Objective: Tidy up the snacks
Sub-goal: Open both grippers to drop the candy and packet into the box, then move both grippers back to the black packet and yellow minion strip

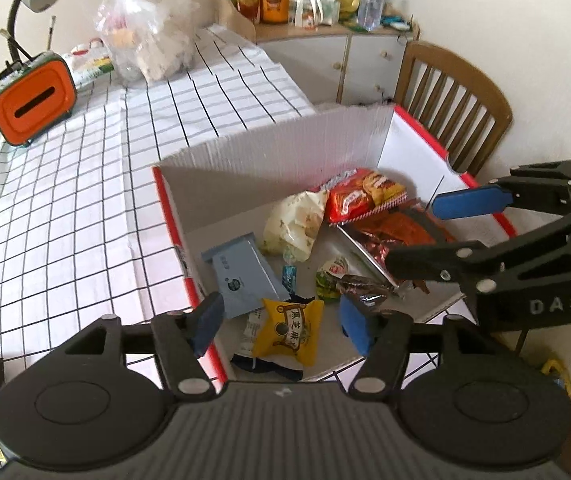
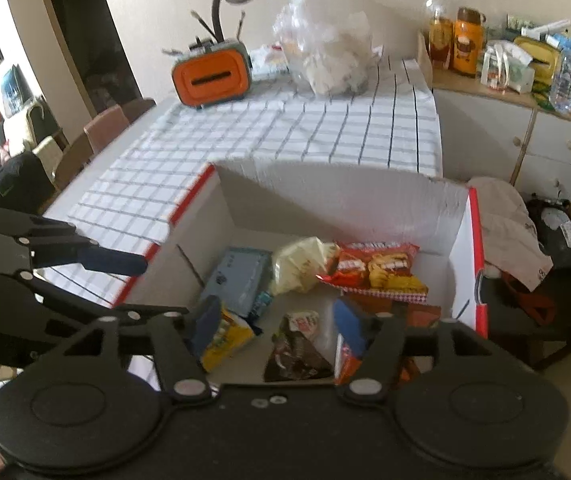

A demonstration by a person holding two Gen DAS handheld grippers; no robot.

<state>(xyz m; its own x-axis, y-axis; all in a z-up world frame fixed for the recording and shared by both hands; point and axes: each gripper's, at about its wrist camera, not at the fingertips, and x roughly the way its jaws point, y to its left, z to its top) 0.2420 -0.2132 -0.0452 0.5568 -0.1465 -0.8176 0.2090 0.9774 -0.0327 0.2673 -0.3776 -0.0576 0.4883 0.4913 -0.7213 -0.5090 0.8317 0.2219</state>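
Reading "DAS": right gripper [image 1: 441, 236] body

the room is bright with soft daylight. the white cardboard box with red edges [image 1: 269, 152] has a grey shadow on its near inside wall. the shiny red foil snack bag [image 1: 389, 236] shows small glints. both pictures bend round at the edges, with dark corners. the right wrist picture is a bit blurry, most on the white cloth with black grid lines [image 2: 325, 132].
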